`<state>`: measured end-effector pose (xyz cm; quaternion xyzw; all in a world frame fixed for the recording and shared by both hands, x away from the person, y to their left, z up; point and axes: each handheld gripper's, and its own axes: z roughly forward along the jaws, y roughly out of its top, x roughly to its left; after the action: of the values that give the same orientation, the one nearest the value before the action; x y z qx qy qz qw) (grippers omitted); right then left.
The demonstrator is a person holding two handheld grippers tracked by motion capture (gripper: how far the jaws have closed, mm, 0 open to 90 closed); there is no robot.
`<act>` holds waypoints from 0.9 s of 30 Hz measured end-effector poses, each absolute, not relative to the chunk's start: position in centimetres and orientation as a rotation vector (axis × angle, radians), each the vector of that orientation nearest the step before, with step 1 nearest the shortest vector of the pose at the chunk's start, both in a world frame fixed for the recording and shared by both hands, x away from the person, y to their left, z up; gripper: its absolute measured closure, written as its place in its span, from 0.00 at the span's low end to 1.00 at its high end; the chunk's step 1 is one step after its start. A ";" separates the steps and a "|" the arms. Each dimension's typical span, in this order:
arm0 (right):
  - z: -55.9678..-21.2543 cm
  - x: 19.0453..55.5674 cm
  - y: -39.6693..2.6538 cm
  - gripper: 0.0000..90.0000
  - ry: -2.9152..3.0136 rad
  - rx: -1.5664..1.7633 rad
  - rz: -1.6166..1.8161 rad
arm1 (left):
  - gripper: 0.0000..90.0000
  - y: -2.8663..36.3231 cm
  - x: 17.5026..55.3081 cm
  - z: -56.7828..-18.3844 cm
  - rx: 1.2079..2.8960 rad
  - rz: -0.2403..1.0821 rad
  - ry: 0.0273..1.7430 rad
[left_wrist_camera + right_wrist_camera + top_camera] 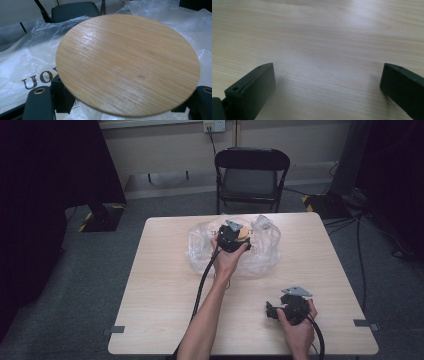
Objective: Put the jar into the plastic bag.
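You've got the left tongs [235,236] clamped on something under that round bamboo lid [127,63], probably a jar, though the lid hides it. It sits over the bubble-wrap bag [260,255] at the far side of the bench [165,295], likely for wrapping. Your right tongs [274,311] rest wide open near you, holding nothing, parked out of the way.

black folding chair [252,174], wall socket [213,125]
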<state>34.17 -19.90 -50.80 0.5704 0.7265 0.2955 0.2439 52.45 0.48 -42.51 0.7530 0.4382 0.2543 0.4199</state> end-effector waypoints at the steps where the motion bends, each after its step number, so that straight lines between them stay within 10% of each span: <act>1: -50.8 34.2 -19.9 0.00 1.984 1.559 0.807 | 0.29 0.4 52.3 -42.6 1.883 0.641 1.098; 14: -50.8 34.2 -19.9 0.00 1.984 1.559 0.807 | 0.28 0.7 52.2 -42.4 1.896 0.615 1.129; 27: -50.8 34.2 -19.9 0.00 1.984 1.559 0.807 | 0.06 0.4 51.9 -41.1 1.887 0.590 1.149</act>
<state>34.17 -19.90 -50.79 0.5708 0.7264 0.2954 0.2436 51.86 0.45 -41.07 0.7510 0.4574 0.2349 0.4144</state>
